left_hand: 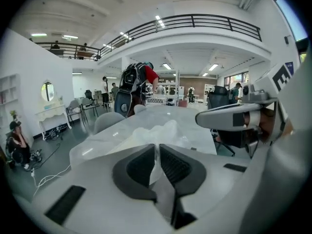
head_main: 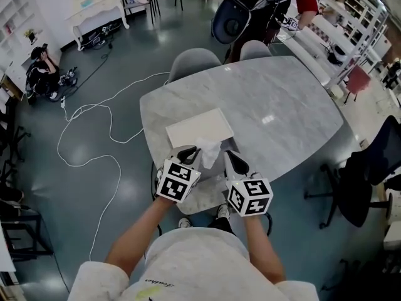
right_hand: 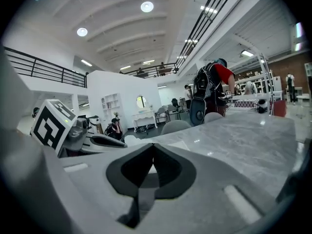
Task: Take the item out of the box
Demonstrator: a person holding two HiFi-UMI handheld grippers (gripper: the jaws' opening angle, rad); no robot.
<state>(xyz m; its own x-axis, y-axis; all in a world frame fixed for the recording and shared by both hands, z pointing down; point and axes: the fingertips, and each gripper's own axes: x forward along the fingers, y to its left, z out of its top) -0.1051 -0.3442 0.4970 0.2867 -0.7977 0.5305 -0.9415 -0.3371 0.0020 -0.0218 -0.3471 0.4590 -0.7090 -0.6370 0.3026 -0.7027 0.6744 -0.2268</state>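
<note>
A flat white box [head_main: 198, 128] lies on the marble table [head_main: 276, 111] just ahead of both grippers. A crumpled, translucent white plastic wrapping [head_main: 209, 150] rises from the box's near edge. My left gripper [head_main: 190, 152] is shut on it: in the left gripper view the film [left_hand: 158, 132] runs down into the closed jaws of my left gripper [left_hand: 157, 150]. To the right of the wrapping, my right gripper [head_main: 231, 158] is shut with nothing between its jaws, as seen on the gripper [right_hand: 154, 148] in its own view. The box's inside is hidden.
Two grey chairs [head_main: 195, 60] stand at the table's far side, with a person carrying a dark backpack [head_main: 241, 8] behind them. A white cable [head_main: 94, 137] loops over the floor at left. A dark office chair [head_main: 366, 174] stands at the table's right end.
</note>
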